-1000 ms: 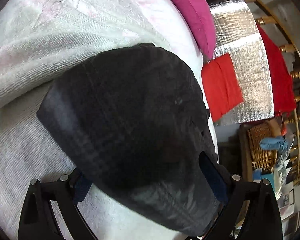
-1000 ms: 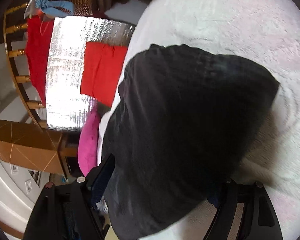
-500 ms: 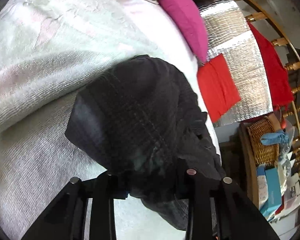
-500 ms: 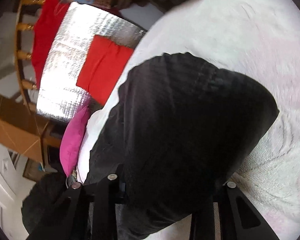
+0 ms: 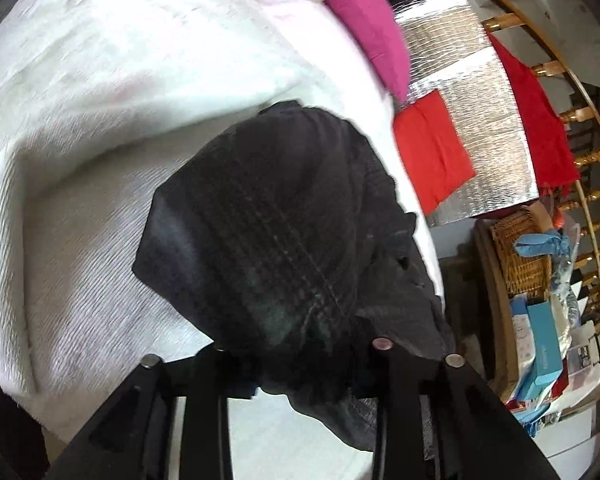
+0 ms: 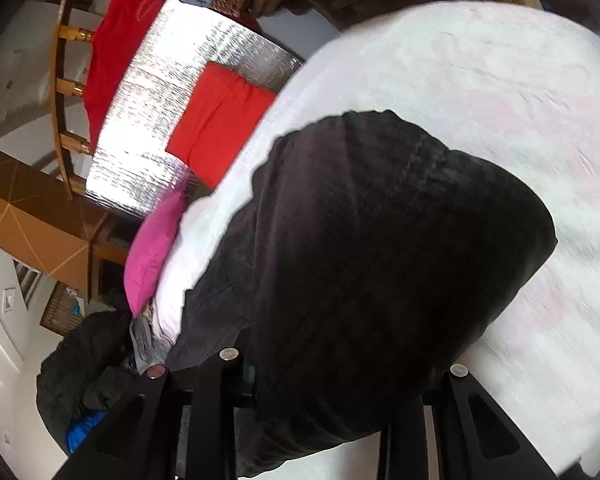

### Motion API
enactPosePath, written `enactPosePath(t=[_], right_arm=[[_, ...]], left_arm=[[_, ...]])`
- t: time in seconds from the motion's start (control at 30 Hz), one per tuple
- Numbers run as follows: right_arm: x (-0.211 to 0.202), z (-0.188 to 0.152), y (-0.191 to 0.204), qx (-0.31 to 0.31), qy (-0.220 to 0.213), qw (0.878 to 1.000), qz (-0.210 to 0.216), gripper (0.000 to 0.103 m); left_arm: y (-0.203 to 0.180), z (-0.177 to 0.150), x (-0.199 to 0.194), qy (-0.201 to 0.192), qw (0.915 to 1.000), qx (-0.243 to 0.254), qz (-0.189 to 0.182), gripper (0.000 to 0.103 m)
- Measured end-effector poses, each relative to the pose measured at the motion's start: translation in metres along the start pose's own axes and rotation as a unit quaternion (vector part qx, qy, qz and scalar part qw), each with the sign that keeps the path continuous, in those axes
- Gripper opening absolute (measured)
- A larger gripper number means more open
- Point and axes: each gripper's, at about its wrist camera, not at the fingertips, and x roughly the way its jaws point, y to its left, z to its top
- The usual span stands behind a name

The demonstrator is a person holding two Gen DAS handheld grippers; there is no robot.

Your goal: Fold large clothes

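Left wrist view shows the left gripper point(image 5: 300, 364) with its fingers drawn in on a bunched edge of the dark garment point(image 5: 276, 224), which is pinched between them. From there the cloth spreads out over the white blanket point(image 5: 100, 120) on the bed, close to the bed's right edge. Only this view shows the wicker basket point(image 5: 520, 248) and boxes on the floor past that edge.

Right wrist view has the right gripper point(image 6: 320, 380) closed on another part of the same dark garment point(image 6: 380, 260); the cloth hides most of its right finger. This view alone shows a dark heap of clothes point(image 6: 84, 364) off the bed's end. Both views catch the pink cushion point(image 5: 364, 24) and red cloth point(image 6: 220, 120) on the silver sheet point(image 6: 148, 112).
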Motion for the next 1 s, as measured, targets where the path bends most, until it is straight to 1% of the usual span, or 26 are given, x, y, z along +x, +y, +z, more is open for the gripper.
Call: enactPosePath(t=[0.03, 0.07, 0.1, 0.13, 0.17, 0.23, 0.3, 0.37, 0.4, 0.43, 0.47, 0.5, 0.53, 0.57, 0.6, 0.63, 0.67, 0.73, 0.77, 0.8, 0.87, 0.9, 1.0], right_arm=[[0.002, 0.002, -0.004, 0.012, 0.012, 1.000, 0.002, 0.033], [0.002, 0.004, -0.006, 0.022, 0.023, 0.999, 0.000, 0.036], [0.001, 0.006, -0.006, 0.024, 0.030, 0.999, -0.005, 0.037], [-0.004, 0.006, -0.005, 0.021, 0.036, 0.999, -0.014, 0.047], [-0.011, 0.006, -0.003, 0.016, 0.037, 0.999, -0.017, 0.059], [-0.022, 0.006, -0.002, 0.003, 0.047, 0.999, -0.016, 0.059], [-0.034, 0.004, -0.001, -0.018, 0.057, 0.998, -0.033, 0.059], [-0.050, 0.007, 0.001, -0.048, 0.063, 0.996, -0.045, 0.059], [-0.057, 0.009, 0.001, -0.060, 0.060, 0.995, -0.052, 0.059], [-0.065, 0.012, 0.002, -0.073, 0.050, 0.994, -0.060, 0.059], [-0.074, 0.018, 0.002, -0.083, 0.035, 0.994, -0.067, 0.060], [-0.081, 0.025, 0.006, -0.091, 0.014, 0.993, -0.075, 0.062], [-0.085, 0.034, 0.009, -0.096, -0.007, 0.992, -0.080, 0.071], [-0.086, 0.042, 0.010, -0.098, -0.019, 0.992, -0.081, 0.080], [-0.082, 0.052, 0.012, -0.100, -0.025, 0.991, -0.083, 0.082], [-0.073, 0.062, 0.015, -0.100, -0.021, 0.991, -0.082, 0.082], [-0.062, 0.072, 0.016, -0.099, -0.011, 0.992, -0.081, 0.082], [-0.041, 0.088, 0.012, -0.093, 0.012, 0.992, -0.084, 0.082], [-0.025, 0.097, 0.009, -0.081, 0.029, 0.993, -0.084, 0.082], [-0.015, 0.102, 0.007, -0.070, 0.039, 0.993, -0.081, 0.082], [0.001, 0.110, -0.001, -0.052, 0.060, 0.995, -0.062, 0.082], [0.006, 0.112, -0.003, -0.053, 0.062, 0.995, -0.058, 0.082], [0.021, 0.113, -0.005, -0.066, 0.076, 0.993, -0.064, 0.082]], left_arm=[[0.002, 0.001, 0.001, 0.006, 1.0000, -0.006, 0.002, 0.044], [0.003, 0.003, 0.001, 0.014, 0.9998, -0.012, 0.003, 0.046], [0.004, 0.005, -0.002, 0.017, 0.9998, -0.013, 0.007, 0.050], [0.010, 0.001, -0.013, 0.018, 0.9997, -0.007, 0.016, 0.059], [0.009, 0.000, -0.019, 0.016, 0.9995, 0.002, 0.028, 0.063], [0.004, -0.002, -0.034, 0.007, 0.9981, 0.037, 0.048, 0.064], [0.004, -0.007, -0.054, 0.001, 0.9955, 0.070, 0.064, 0.066], [0.001, -0.005, -0.076, -0.023, 0.9924, 0.092, 0.078, 0.066], [-0.003, -0.002, -0.084, -0.037, 0.9905, 0.103, 0.084, 0.067], [-0.009, 0.002, -0.094, -0.057, 0.9859, 0.122, 0.100, 0.069], [-0.015, 0.006, -0.100, -0.074, 0.9816, 0.137, 0.111, 0.070], [-0.022, 0.010, -0.106, -0.099, 0.9761, 0.154, 0.118, 0.074], [-0.028, 0.014, -0.108, -0.116, 0.9714, 0.167, 0.123, 0.080], [-0.034, 0.020, -0.106, -0.125, 0.9671, 0.179, 0.130, 0.087], [-0.040, 0.027, -0.099, -0.124, 0.9633, 0.191, 0.142, 0.088], [-0.043, 0.034, -0.092, -0.118, 0.9624, 0.193, 0.150, 0.088], [-0.045, 0.044, -0.078, -0.097, 0.9642, 0.191, 0.156, 0.088], [-0.040, 0.062, -0.051, -0.038, 0.9719, 0.171, 0.158, 0.088], [-0.033, 0.070, -0.038, -0.004, 0.9766, 0.155, 0.149, 0.088], [-0.024, 0.075, -0.029, 0.022, 0.9791, 0.142, 0.144, 0.088], [-0.015, 0.082, -0.013, 0.053, 0.9801, 0.126, 0.143, 0.088], [-0.009, 0.084, -0.006, 0.068, 0.9804, 0.120, 0.140, 0.088], [0.002, 0.090, 0.004, 0.083, 0.9829, 0.106, 0.126, 0.088]])
